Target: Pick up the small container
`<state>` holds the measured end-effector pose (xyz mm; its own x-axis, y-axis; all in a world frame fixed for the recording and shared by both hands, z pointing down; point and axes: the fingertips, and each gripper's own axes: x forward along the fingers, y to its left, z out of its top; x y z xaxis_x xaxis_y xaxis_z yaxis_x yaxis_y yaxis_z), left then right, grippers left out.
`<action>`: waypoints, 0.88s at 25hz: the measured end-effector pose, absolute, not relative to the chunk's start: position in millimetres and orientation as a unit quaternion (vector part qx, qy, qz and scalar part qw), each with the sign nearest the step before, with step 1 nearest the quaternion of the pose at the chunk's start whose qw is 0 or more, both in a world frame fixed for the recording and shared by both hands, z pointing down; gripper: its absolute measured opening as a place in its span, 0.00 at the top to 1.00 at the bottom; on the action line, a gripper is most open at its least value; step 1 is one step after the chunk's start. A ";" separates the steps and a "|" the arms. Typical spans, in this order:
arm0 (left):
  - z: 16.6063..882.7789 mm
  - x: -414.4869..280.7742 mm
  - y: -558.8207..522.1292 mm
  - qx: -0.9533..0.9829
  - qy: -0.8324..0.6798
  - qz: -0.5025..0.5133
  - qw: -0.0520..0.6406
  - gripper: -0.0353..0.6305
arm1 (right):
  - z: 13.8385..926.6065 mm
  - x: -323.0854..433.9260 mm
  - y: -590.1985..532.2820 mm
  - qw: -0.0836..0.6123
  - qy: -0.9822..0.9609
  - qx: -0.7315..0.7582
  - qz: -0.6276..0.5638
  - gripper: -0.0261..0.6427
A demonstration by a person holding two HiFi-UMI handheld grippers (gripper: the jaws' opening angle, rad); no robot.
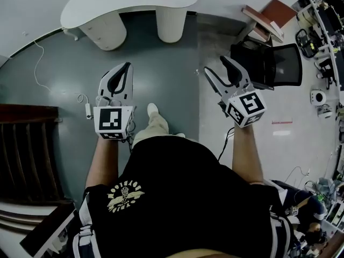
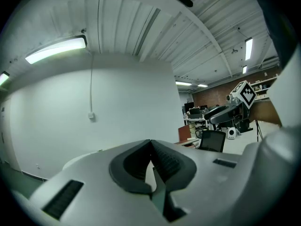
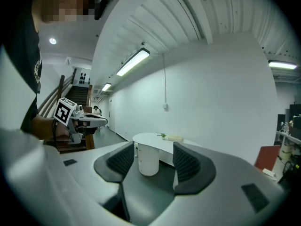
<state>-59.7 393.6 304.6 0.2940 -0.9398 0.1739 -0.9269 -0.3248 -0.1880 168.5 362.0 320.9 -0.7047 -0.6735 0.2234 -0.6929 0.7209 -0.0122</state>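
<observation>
- Cool, even light filled the room; a ceiling tube point(image 2: 56, 50) glowed nearly blown out.
- Fisheye bent every edge, and the corners went black.
- The near foreground was soft and the shadows faint.

The small container point(image 3: 175, 138) is a low, pale shape lying flat on the top of the white curved table point(image 3: 146, 138), well ahead (too distant to make out any detail).
</observation>
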 end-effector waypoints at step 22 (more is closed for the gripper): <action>282.0 -180.7 226.9 -0.807 0.577 -0.112 0.047 0.91 | 294.6 43.1 213.6 0.120 -0.920 0.374 0.016 0.58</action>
<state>-180.7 226.9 282.0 0.3082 -0.9428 0.1269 -0.9215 -0.3290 -0.2064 43.1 213.6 294.6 -0.6920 -0.6835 0.2325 -0.6909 0.7203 0.0612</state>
